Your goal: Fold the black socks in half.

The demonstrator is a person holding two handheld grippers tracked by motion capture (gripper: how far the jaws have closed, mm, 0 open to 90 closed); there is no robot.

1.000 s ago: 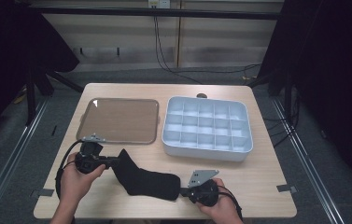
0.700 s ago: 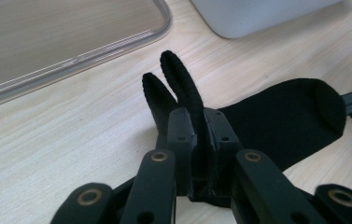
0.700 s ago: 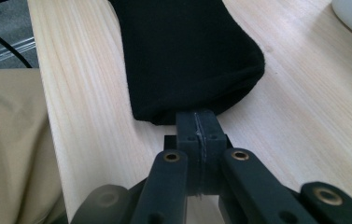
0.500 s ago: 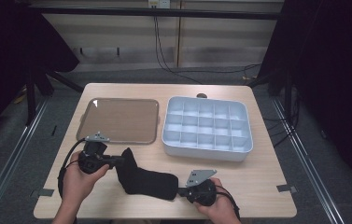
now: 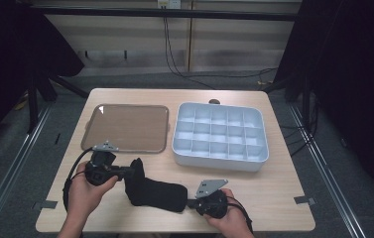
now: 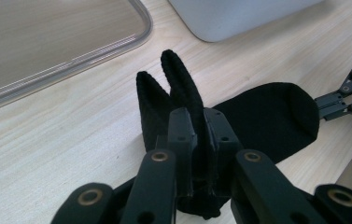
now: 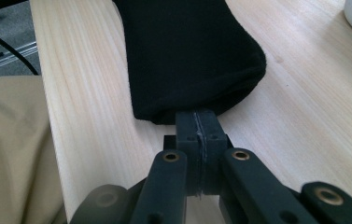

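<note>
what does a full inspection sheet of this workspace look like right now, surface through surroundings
surface: light wooden table, mostly bare near its front edge
job's things: black fabric sock lying flat near the front edge, one end folded upward
clutter: clear flat plastic tray lid at the back left; white plastic box with a grid of compartments at the back right, all visible compartments empty
grippers: left gripper shut on the sock's raised end; right gripper with jaws pressed together at the sock's other end, grip on the fabric unclear
cables: black cable looping from the left gripper; more hang at the back wall
surroundings: grey floor, dark curtains on both sides
</note>
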